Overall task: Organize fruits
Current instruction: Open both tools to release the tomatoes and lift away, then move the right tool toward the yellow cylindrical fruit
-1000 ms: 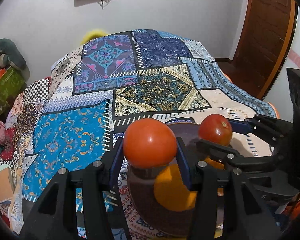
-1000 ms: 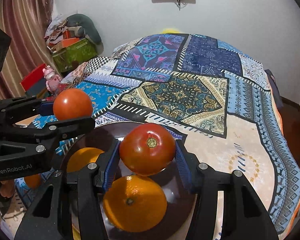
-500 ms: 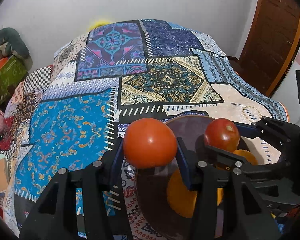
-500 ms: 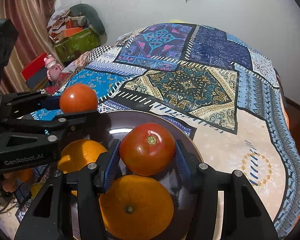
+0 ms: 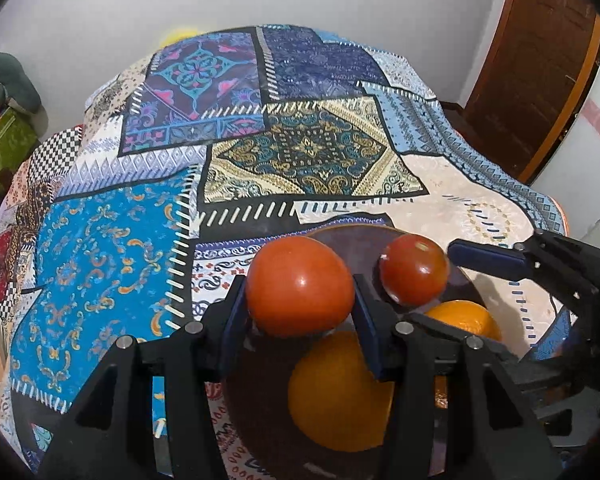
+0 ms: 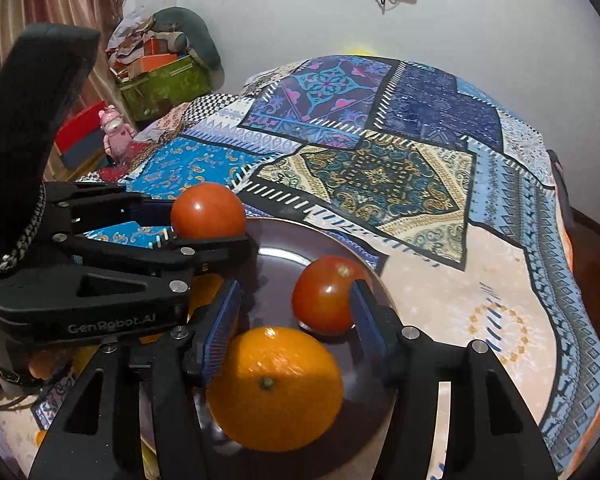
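Observation:
My left gripper is shut on a red tomato and holds it just above the near left edge of a dark round plate. In the right wrist view this gripper and its tomato hang over the plate's left rim. My right gripper is over the plate with its jaws opening. A second tomato rests on the plate against the right pad, clear of the left pad. Two oranges lie on the plate below the fingers.
The plate sits on a bed covered by a patchwork cloth that falls away at the right. Boxes and bundles and a pink toy stand at the far left. A wooden door is at the right.
The right gripper's jaws have parted and its tomato has dropped from between the pads onto the plate. The left gripper has sunk a little toward the plate, still gripping its tomato.

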`<state>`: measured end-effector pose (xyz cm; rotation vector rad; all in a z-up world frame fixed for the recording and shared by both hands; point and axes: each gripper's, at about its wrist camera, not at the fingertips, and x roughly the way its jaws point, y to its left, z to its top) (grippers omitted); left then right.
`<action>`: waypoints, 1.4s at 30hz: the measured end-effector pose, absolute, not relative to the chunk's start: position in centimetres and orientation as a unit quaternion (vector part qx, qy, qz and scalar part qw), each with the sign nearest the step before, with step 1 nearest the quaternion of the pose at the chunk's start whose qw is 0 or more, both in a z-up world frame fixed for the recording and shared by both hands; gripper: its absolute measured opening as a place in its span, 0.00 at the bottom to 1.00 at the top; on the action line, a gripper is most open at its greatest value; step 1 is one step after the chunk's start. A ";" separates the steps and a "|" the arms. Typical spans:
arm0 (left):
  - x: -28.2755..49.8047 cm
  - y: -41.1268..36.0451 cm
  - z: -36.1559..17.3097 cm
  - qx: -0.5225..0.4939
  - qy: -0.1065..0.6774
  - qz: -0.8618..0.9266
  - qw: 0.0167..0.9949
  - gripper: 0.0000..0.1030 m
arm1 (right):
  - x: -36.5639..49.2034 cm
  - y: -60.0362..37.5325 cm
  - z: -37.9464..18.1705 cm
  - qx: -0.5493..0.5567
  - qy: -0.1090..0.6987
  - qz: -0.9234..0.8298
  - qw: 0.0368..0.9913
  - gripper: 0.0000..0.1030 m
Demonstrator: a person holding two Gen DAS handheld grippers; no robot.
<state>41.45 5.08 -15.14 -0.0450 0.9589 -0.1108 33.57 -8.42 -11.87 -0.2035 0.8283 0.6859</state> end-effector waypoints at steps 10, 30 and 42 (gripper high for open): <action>40.7 3.7 -14.3 -0.003 0.444 -0.062 0.894 0.49 | 33.8 -9.8 -11.8 -0.073 0.394 0.318 0.860 0.52; 30.7 6.2 -9.3 0.016 0.395 -0.022 0.918 0.51 | 28.0 -13.3 -8.6 -0.063 0.376 0.306 0.872 0.52; 21.7 6.8 -10.0 0.016 0.398 -0.014 0.917 0.51 | 21.8 -14.8 -7.9 -0.062 0.370 0.309 0.874 0.52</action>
